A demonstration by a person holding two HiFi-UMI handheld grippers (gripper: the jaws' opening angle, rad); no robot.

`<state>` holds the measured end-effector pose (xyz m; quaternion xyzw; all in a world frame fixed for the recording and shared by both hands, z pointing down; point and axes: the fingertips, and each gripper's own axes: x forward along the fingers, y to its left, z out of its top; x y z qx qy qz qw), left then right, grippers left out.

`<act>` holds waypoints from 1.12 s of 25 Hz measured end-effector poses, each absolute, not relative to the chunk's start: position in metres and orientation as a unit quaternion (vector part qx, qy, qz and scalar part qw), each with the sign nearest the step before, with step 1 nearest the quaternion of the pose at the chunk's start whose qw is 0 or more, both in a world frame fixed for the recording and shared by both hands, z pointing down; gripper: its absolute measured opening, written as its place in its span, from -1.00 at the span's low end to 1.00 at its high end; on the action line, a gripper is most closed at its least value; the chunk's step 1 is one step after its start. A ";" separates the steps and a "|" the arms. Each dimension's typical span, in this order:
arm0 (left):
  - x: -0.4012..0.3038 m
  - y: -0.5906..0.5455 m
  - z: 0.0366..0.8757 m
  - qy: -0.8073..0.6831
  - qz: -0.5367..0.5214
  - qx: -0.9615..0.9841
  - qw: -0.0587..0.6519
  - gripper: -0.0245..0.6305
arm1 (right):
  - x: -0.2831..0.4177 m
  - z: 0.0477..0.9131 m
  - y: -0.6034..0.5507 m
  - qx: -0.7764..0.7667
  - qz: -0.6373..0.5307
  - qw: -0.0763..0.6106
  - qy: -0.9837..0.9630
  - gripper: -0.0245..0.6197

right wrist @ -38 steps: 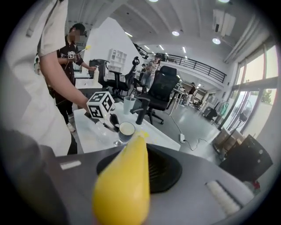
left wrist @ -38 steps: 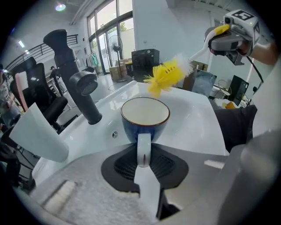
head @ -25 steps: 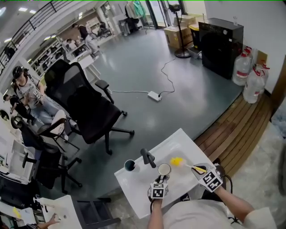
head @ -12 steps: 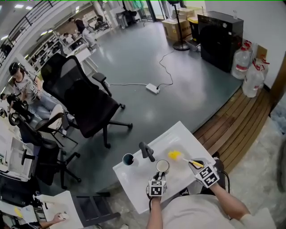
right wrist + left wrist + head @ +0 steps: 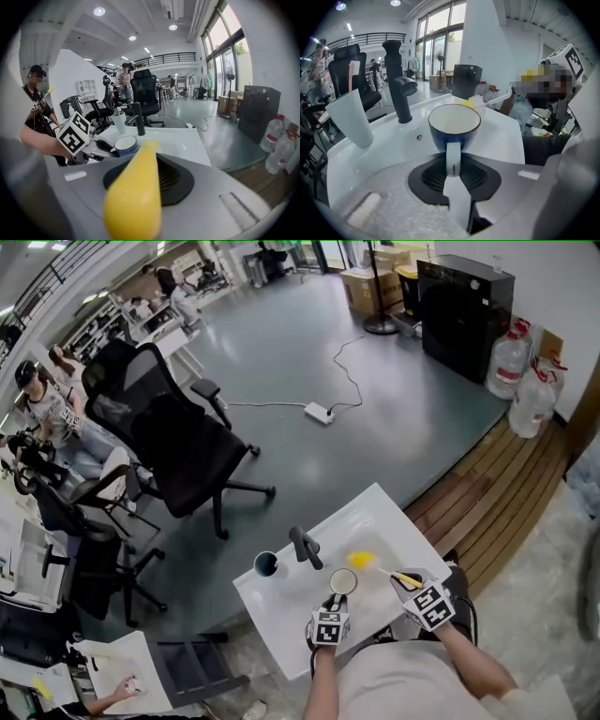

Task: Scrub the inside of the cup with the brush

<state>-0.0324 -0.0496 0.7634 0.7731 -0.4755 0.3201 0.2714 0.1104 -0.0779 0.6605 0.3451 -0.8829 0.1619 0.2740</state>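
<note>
Here the left tongs (image 5: 453,180) are narrowed onto the white handle of the blue cup (image 5: 454,135), the handle pinched between them. The cup stands upright with its white inside facing up. Taking the black faucet (image 5: 306,557) as the landmark, the cup sits just in front of it on the person's side and a little to its right in the head view. Whether its base rests on the white tabletop (image 5: 281,620) or hangs just above it cannot be told.

The right tongs (image 5: 412,585) are closed on the yellow handle of the brush (image 5: 135,197), which fills the middle of the right gripper view and points toward the faucet. In the head view the brush's yellow head lies to the faucet's right, over the tabletop. It is near the cup's rim but clear of it, outside the cup. From the left gripper view its pale bristles show just behind the cup's far rim.

A pale tumbler (image 5: 349,119) stands upright to the faucet's left, apart from the cup. Both marker cubes face up toward the head camera on the near side of the faucet, the right one farther from it than the left.

Beyond the faucet, on the grey floor (image 5: 394,427), a black office chair (image 5: 178,442) stands well away. A white power strip (image 5: 319,412) with its cable lies farther off.
</note>
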 end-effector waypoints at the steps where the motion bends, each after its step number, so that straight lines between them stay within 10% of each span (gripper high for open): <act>1: -0.032 -0.050 0.763 -0.476 0.320 0.773 0.271 -0.76 | 0.110 0.661 -0.078 0.344 0.163 0.274 -0.883 -0.81; 28: -0.039 -0.048 0.763 -0.487 0.321 0.766 0.270 -0.76 | 0.112 0.672 -0.067 0.354 0.177 0.274 -0.876 -0.81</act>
